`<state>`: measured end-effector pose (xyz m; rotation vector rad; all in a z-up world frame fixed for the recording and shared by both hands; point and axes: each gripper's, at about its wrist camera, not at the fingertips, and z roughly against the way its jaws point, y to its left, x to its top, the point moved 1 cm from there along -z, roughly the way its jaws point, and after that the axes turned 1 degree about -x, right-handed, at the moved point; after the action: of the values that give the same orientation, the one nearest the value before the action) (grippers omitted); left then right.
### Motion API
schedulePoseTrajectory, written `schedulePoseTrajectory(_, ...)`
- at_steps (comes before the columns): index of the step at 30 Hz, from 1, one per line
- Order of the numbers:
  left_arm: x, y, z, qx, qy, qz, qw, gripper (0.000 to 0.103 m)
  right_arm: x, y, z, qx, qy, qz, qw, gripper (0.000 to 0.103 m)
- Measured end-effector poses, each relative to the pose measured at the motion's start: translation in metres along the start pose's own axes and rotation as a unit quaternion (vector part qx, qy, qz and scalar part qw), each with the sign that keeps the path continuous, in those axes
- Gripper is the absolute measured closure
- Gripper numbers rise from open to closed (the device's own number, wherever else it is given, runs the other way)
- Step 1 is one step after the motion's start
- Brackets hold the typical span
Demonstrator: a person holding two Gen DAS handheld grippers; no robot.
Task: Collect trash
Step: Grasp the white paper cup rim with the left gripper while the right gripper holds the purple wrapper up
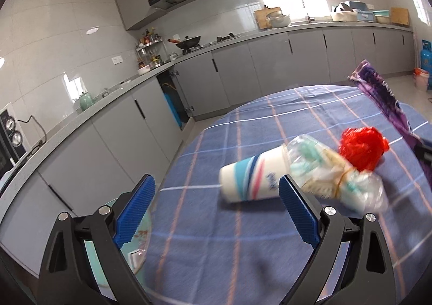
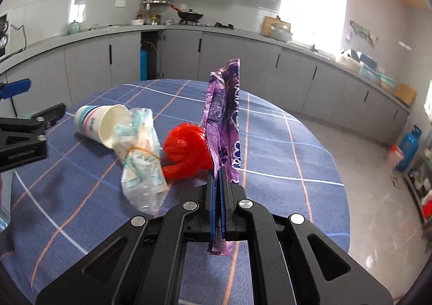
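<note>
One piece of trash is in hand: the right tool (image 2: 219,178) is clamped on the purple wrapper (image 2: 225,113), held upright above the table (image 2: 283,159). Ahead of the left tool (image 1: 216,199), which gapes empty, the paper cup (image 1: 248,180), clear bag (image 1: 332,175) and red bag (image 1: 361,148) remain uncollected.

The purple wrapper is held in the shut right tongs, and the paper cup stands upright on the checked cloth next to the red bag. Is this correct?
Not quite: the paper cup lies on its side, as the right wrist view shows. The rest holds: the right tongs are shut on the purple wrapper, and the cup is on the checked cloth near the red bag.
</note>
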<state>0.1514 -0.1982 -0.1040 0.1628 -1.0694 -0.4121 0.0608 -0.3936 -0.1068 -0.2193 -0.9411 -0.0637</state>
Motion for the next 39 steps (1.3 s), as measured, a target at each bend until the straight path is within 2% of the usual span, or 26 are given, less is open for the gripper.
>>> schedulePoseTrajectory(7, 0.016, -0.029, -0.031, 0.002, 0.017, -0.013, 0.9998, 0.012, 0.003, -0.008, -0.011, 0.003, 0.011, -0.023, 1.000, 0.099)
schedulePoseTrajectory(15, 0.011, -0.040, -0.055, -0.005, 0.052, -0.014, 0.9986, 0.013, 0.007, -0.013, -0.014, 0.023, 0.017, -0.029, 0.999, 0.099)
schedulePoseTrajectory(17, 0.010, -0.039, -0.056, -0.010, 0.054, -0.012, 0.9984, 0.025, 0.006, -0.011, -0.012, 0.026, 0.015, -0.027, 0.999, 0.099)
schedulePoseTrajectory(18, 0.009, -0.037, -0.058, -0.014, 0.064, -0.013, 0.9978, 0.037, 0.006, -0.009, -0.012, 0.029, 0.015, -0.026, 0.999, 0.099)
schedulePoseTrajectory(20, 0.006, -0.032, -0.061, -0.029, 0.076, -0.004, 0.9967, 0.047, 0.006, -0.005, -0.010, 0.032, 0.014, -0.024, 0.999, 0.099)
schedulePoseTrajectory(21, 0.005, -0.032, -0.063, -0.033, 0.080, -0.005, 0.9962, 0.069, 0.007, -0.003, -0.010, 0.034, 0.014, -0.022, 0.999, 0.099)
schedulePoseTrajectory(22, 0.003, -0.031, -0.064, -0.037, 0.088, -0.006, 0.9954, 0.077, 0.006, -0.002, -0.010, 0.035, 0.014, -0.021, 0.999, 0.099)
schedulePoseTrajectory(23, 0.001, -0.029, -0.064, -0.038, 0.089, -0.003, 0.9953, 0.077, 0.006, -0.002, -0.010, 0.037, 0.014, -0.020, 0.999, 0.099)
schedulePoseTrajectory(27, -0.001, -0.021, -0.056, -0.036, 0.079, -0.005, 0.9962, 0.092, 0.007, 0.003, -0.010, 0.040, 0.015, -0.017, 0.999, 0.099)
schedulePoseTrajectory(31, 0.000, -0.004, -0.049, -0.037, 0.073, 0.005, 0.9967, 0.099, 0.010, 0.007, -0.009, 0.040, 0.013, -0.014, 0.999, 0.099)
schedulePoseTrajectory(39, -0.003, 0.016, -0.032, -0.023, 0.049, 0.008, 0.9985, 0.099, 0.014, 0.016, -0.005, 0.045, 0.007, -0.009, 0.999, 0.099)
